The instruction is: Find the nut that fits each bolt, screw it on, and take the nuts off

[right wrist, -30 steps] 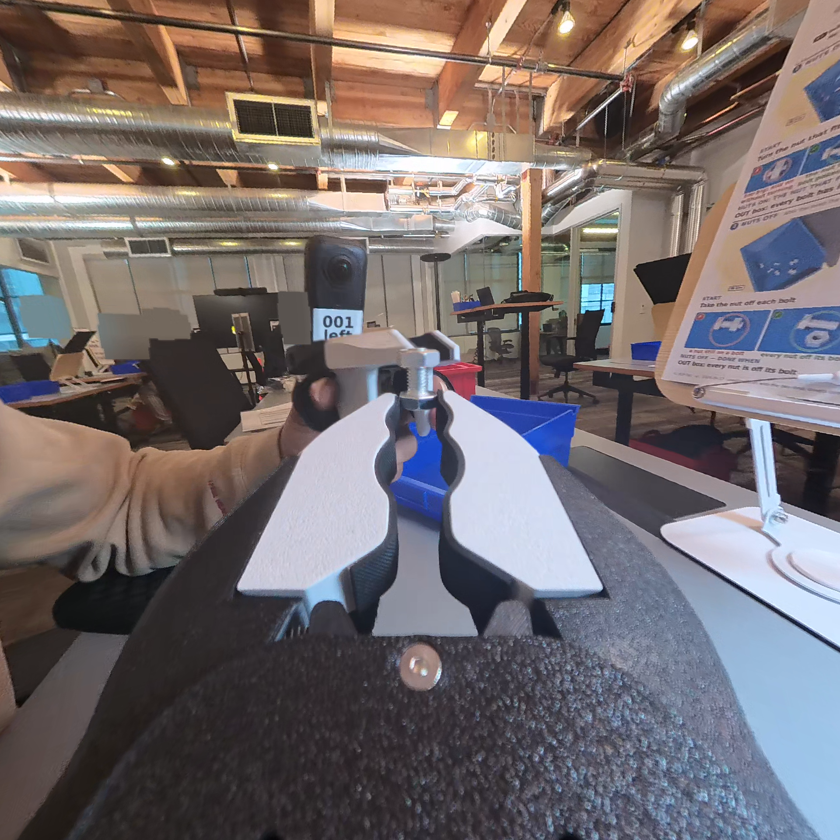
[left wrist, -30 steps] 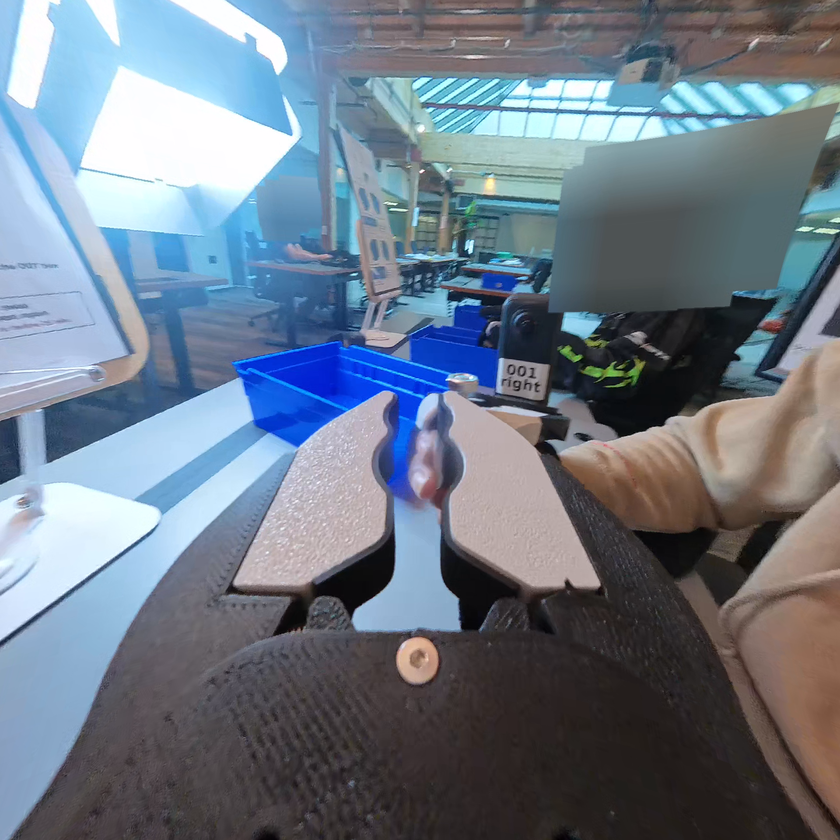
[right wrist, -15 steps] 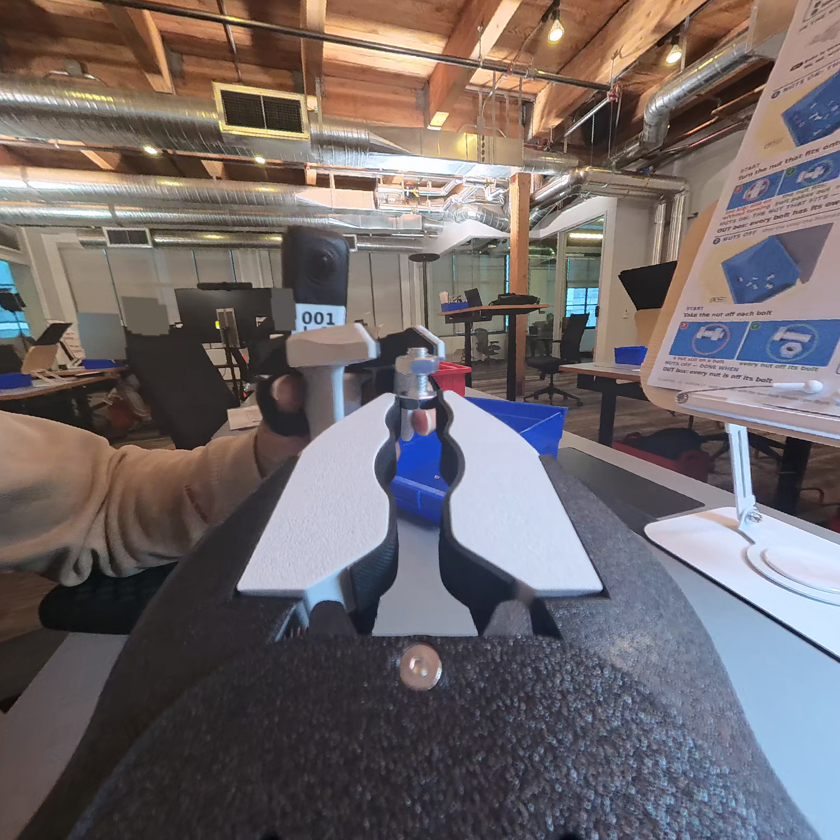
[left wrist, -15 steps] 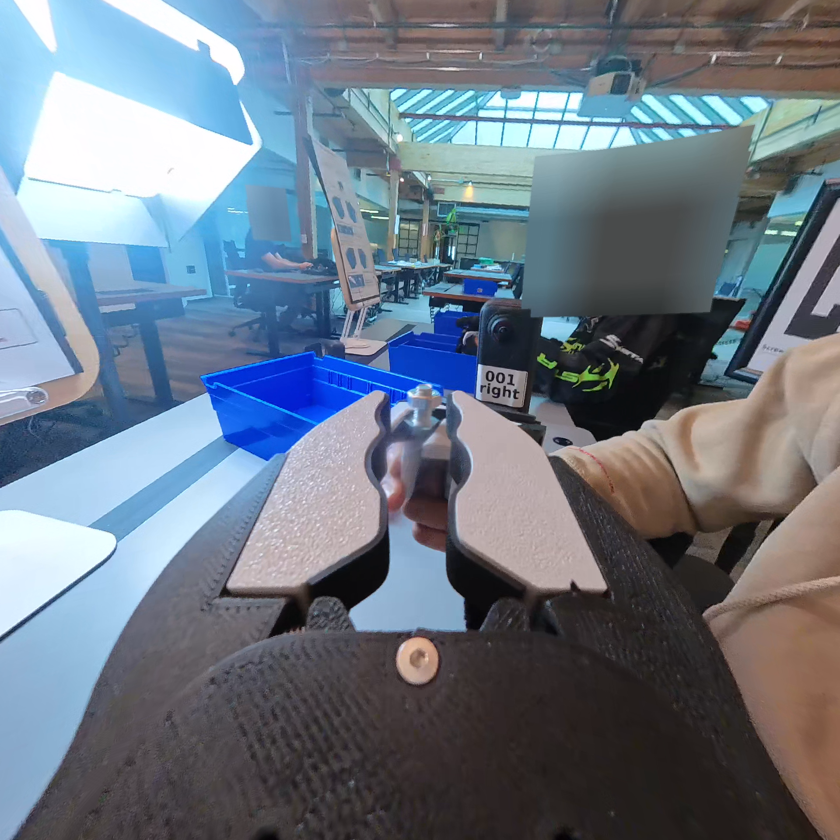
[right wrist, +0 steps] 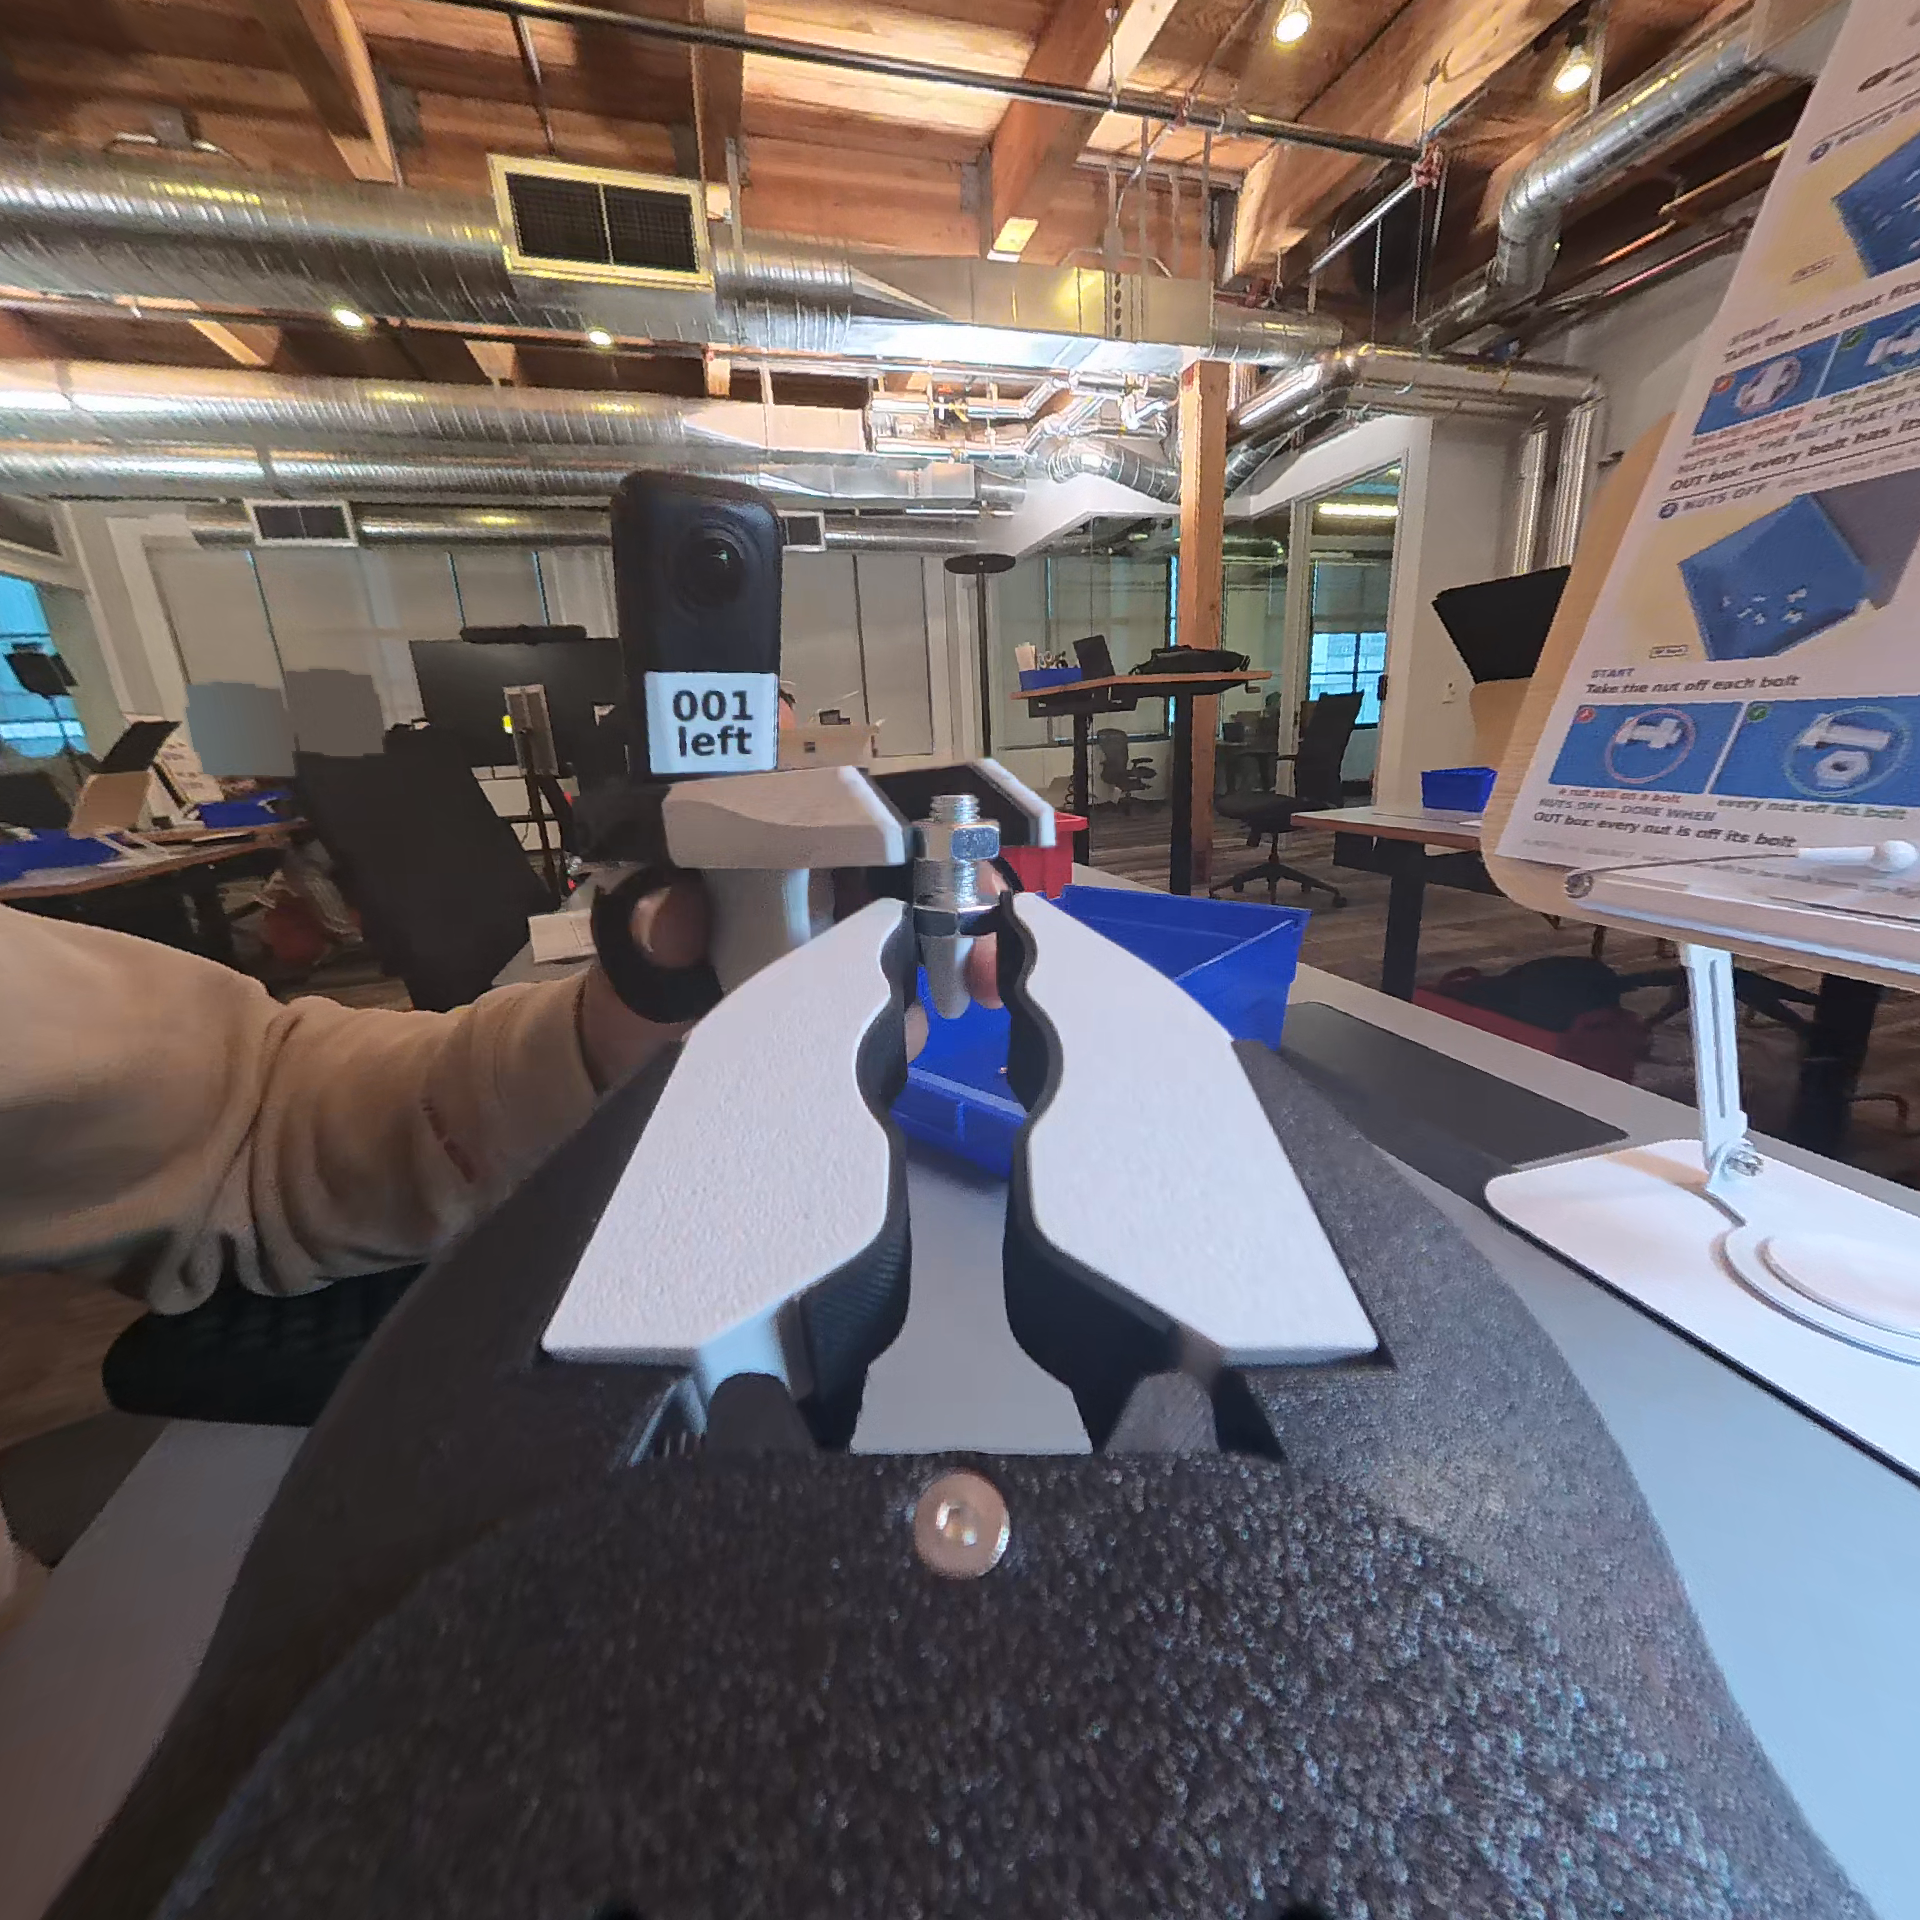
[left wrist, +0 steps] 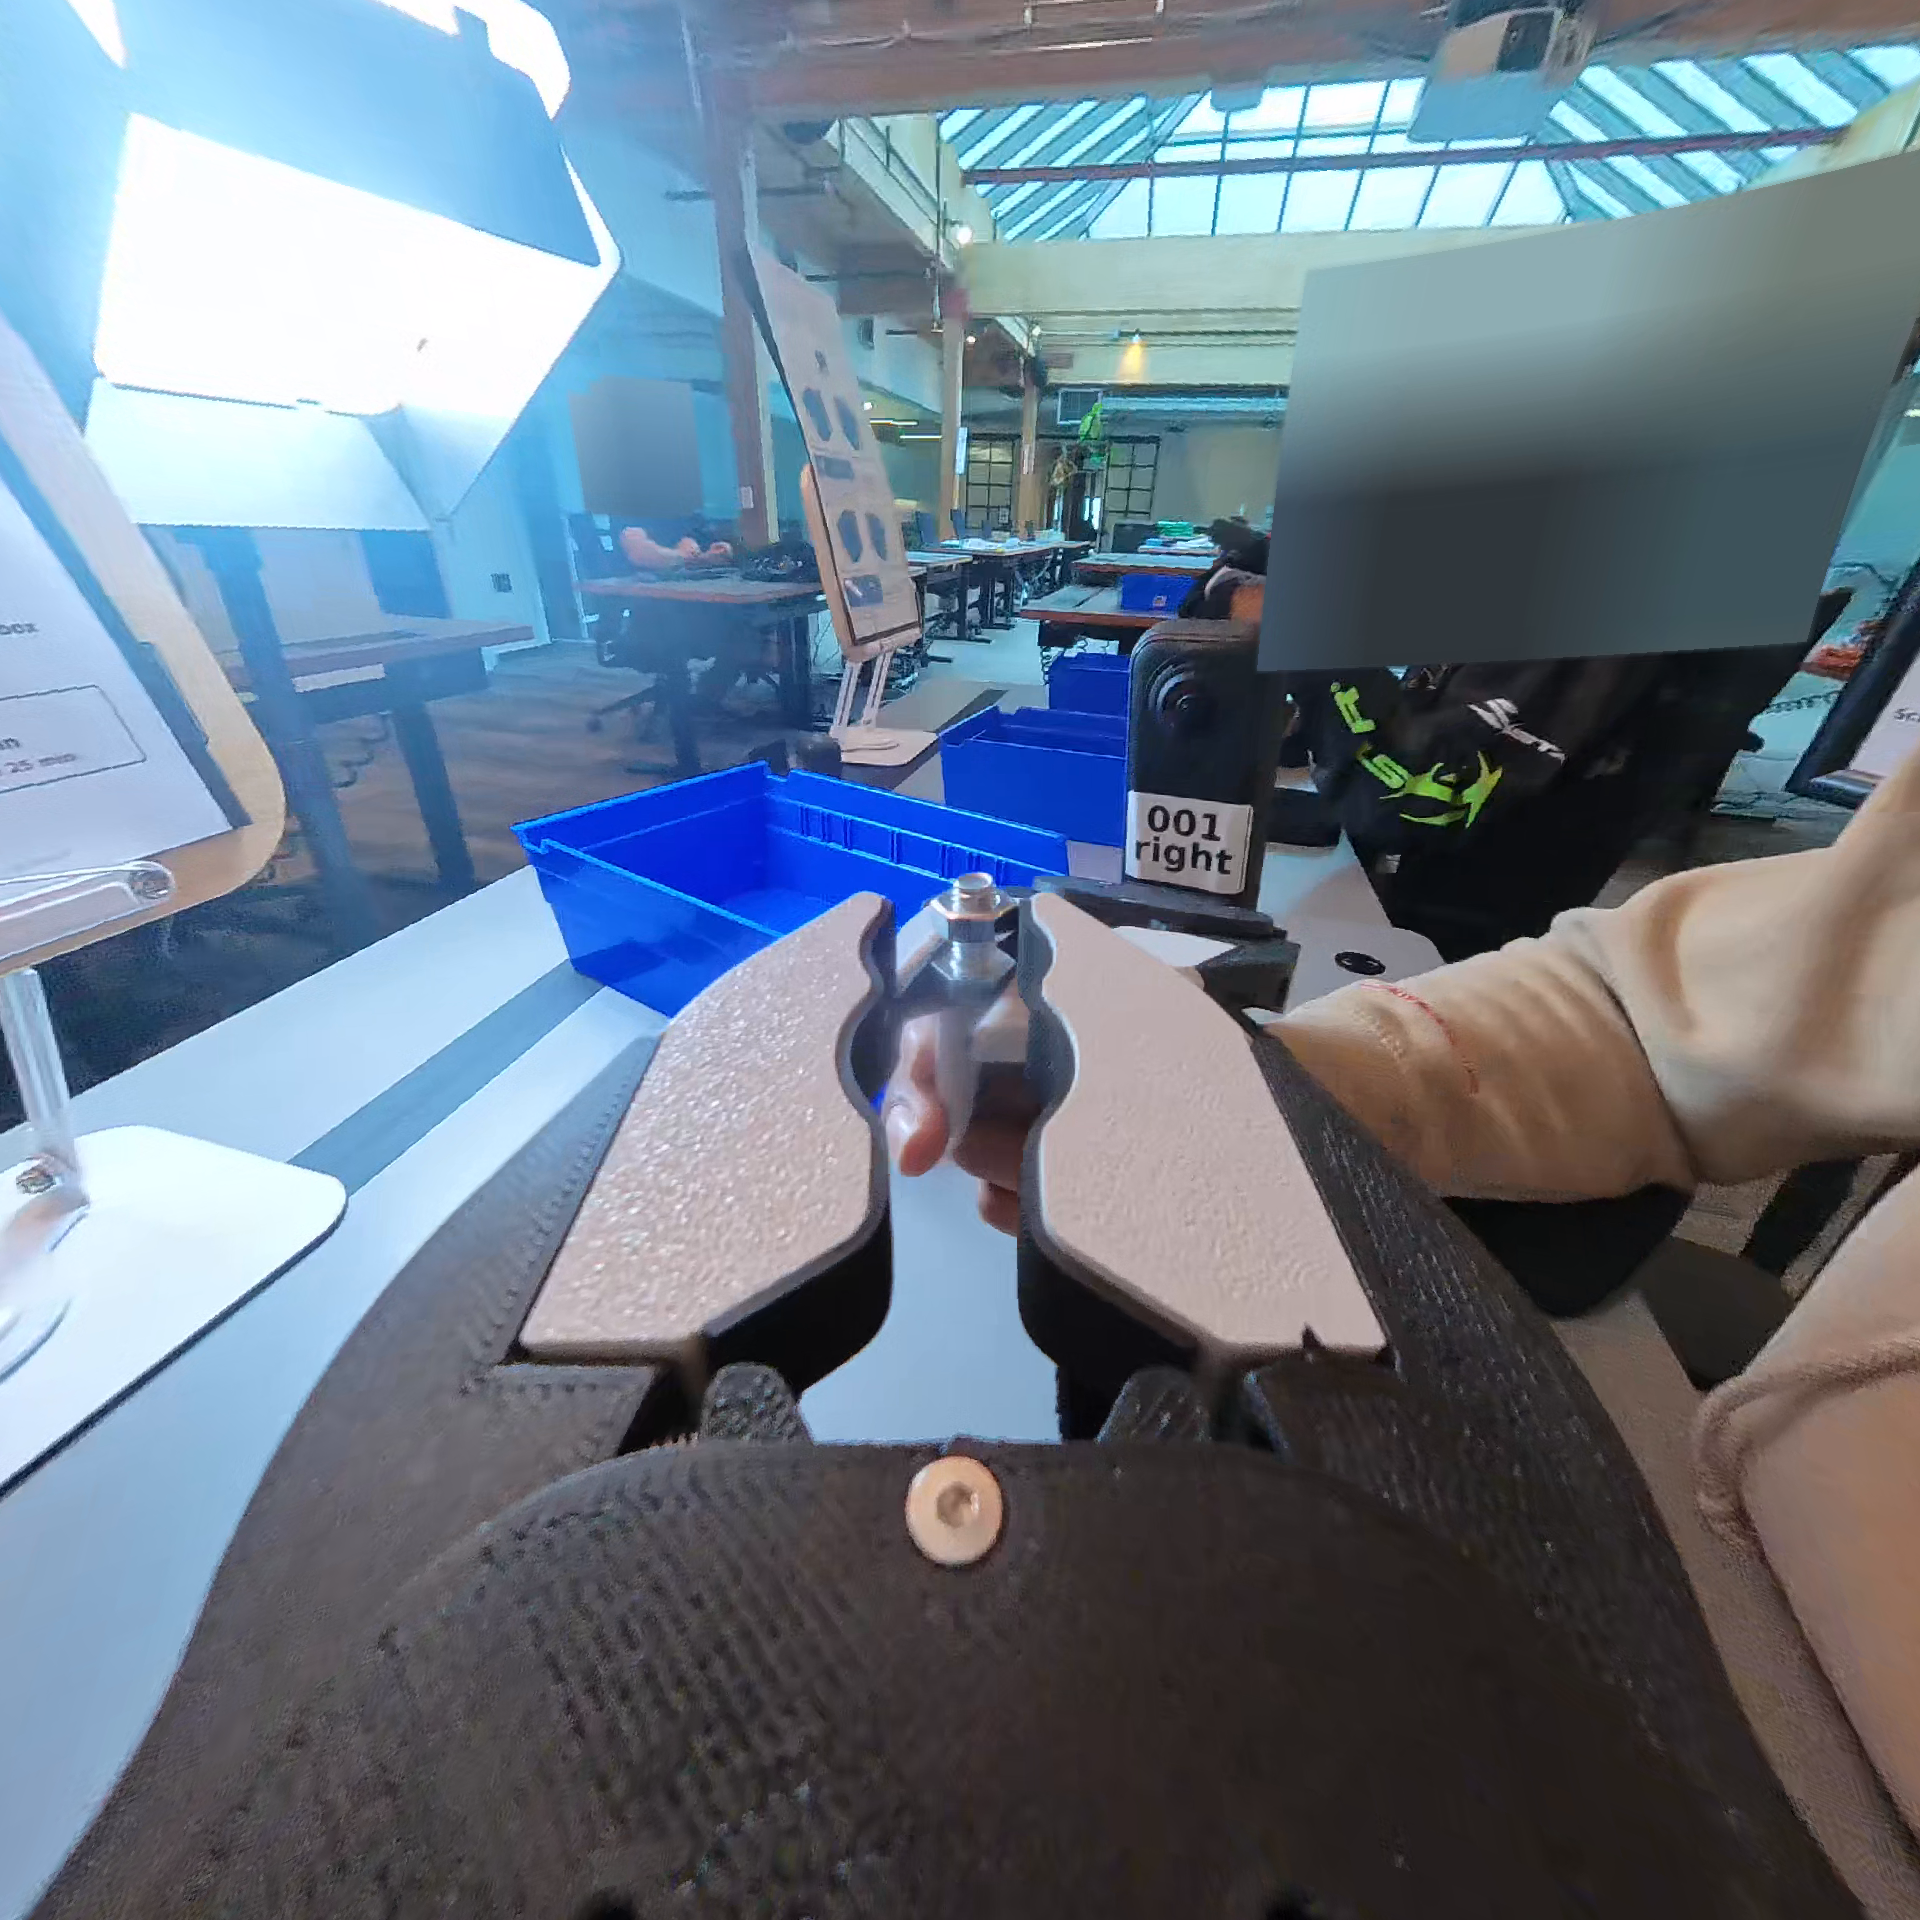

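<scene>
The left gripper (left wrist: 956, 935) is drawn in almost fully, its two textured fingers leaving only a narrow slot, and it appears to pinch the nut (left wrist: 971, 914) by its flats near the top of an upright bolt (left wrist: 964, 951). The right gripper (right wrist: 956, 925) is just as narrowly closed, its tips clamped on the hex head at the bolt's lower end, so the two tools meet at right angles with the bolt held in the air between them, above the grey table (left wrist: 416, 1039) and in front of a blue bin (left wrist: 665, 862).

Both parts look like plated steel: small, rigid, light for the grippers, and smooth enough to slip. The flats are the places to hold, since the thread gives rounded, poor purchase (and squeezing it gains nothing). A few turns of thread show above the nut, so I judge that it is seated and turning rather than just started. The likely risk is the bolt tilting in the right gripper's grip, or the nut dropping free at the last turn if the fingers ease off.
</scene>
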